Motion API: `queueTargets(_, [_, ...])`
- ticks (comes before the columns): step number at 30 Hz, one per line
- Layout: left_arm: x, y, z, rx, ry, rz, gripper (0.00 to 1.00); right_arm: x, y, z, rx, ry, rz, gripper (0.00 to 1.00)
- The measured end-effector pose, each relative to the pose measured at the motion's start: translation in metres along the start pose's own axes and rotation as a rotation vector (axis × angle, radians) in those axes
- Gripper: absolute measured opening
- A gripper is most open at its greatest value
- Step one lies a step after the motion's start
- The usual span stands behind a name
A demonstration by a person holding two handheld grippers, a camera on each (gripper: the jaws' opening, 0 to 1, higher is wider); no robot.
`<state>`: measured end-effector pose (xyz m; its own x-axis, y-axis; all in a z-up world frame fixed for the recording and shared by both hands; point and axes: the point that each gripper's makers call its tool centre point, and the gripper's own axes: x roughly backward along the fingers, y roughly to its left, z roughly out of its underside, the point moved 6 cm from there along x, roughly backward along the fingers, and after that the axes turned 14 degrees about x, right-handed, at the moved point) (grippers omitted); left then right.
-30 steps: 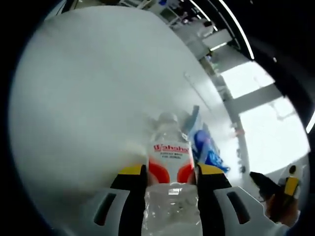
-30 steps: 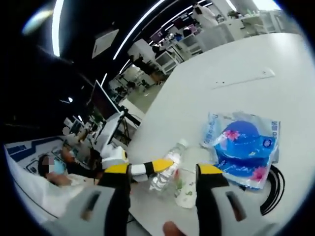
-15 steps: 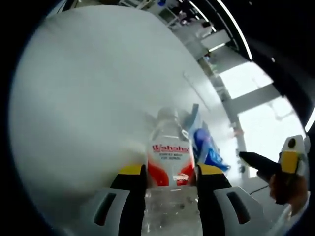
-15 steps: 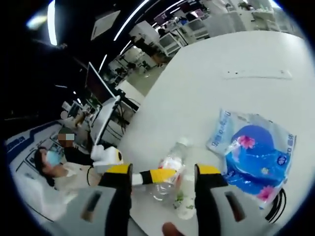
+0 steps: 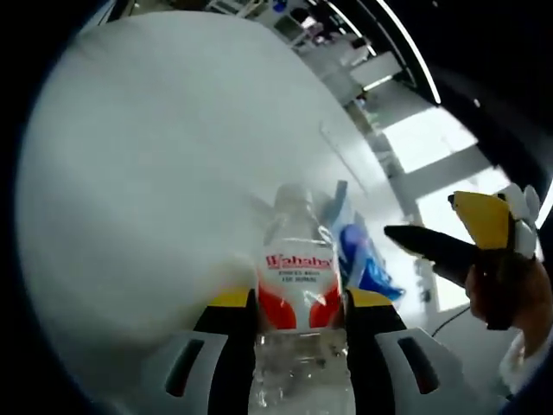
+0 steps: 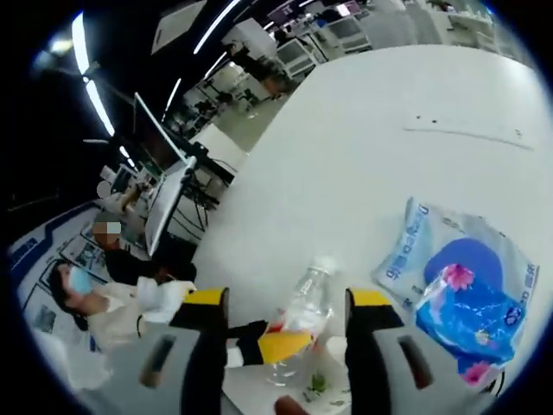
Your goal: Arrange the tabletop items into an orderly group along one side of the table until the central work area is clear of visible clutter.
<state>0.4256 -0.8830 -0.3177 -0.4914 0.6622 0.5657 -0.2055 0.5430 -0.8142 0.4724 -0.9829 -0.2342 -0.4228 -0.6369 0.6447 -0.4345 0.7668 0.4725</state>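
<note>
A clear water bottle (image 5: 298, 259) with a red and white label stands between the jaws of my left gripper (image 5: 298, 299), which is shut on it over the white table (image 5: 173, 130). Just behind the bottle lies a blue and clear plastic packet (image 5: 363, 259). My right gripper (image 5: 449, 242) reaches in from the right, held by a hand. In the right gripper view the right gripper (image 6: 288, 299) is open, with the bottle (image 6: 307, 303) a little beyond its jaws. The left gripper's yellow tip (image 6: 281, 346) is on the bottle, and the packet (image 6: 471, 285) lies to the right.
A small white item with green print (image 6: 320, 382) sits near the bottle's base. A thin pale strip (image 6: 467, 134) lies farther out on the table (image 6: 363, 130). Beyond the table edge at the left are a seated person (image 6: 82, 298) and monitors (image 6: 164, 194).
My right gripper has come further into the left gripper view from the right and risen. The right gripper view has shifted over the table. The bottle stays held in my left gripper.
</note>
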Motion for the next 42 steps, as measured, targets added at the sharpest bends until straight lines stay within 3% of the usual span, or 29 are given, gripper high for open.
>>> queueTargets(13, [0.001,0.001,0.002,-0.015,-0.008,0.008,0.36,-0.039,-0.009,0.007,-0.024,0.08,0.02,0.51])
queueTargets(19, [0.001,0.002,0.002,-0.006,-0.021,0.022,0.36,-0.052,-0.015,0.006,-0.1,0.037,0.014,0.52])
queueTargets(26, [0.001,0.002,0.001,0.013,-0.028,0.032,0.36,-0.06,-0.014,0.011,-0.076,0.073,0.036,0.5])
queueTargets(31, [0.001,0.002,0.001,0.024,-0.03,0.04,0.36,-0.071,-0.02,0.012,-0.004,0.082,0.08,0.35])
queueTargets(37, [0.001,0.001,0.002,-0.011,-0.015,0.033,0.36,-0.085,-0.025,0.024,0.028,0.131,0.1,0.31])
queueTargets(40, [0.0,0.001,0.002,-0.014,-0.014,0.031,0.36,-0.085,-0.032,0.021,-0.089,0.065,0.112,0.28])
queueTargets(42, [0.001,0.002,0.002,-0.009,-0.019,0.034,0.36,-0.085,-0.033,0.022,-0.112,0.049,0.101,0.25])
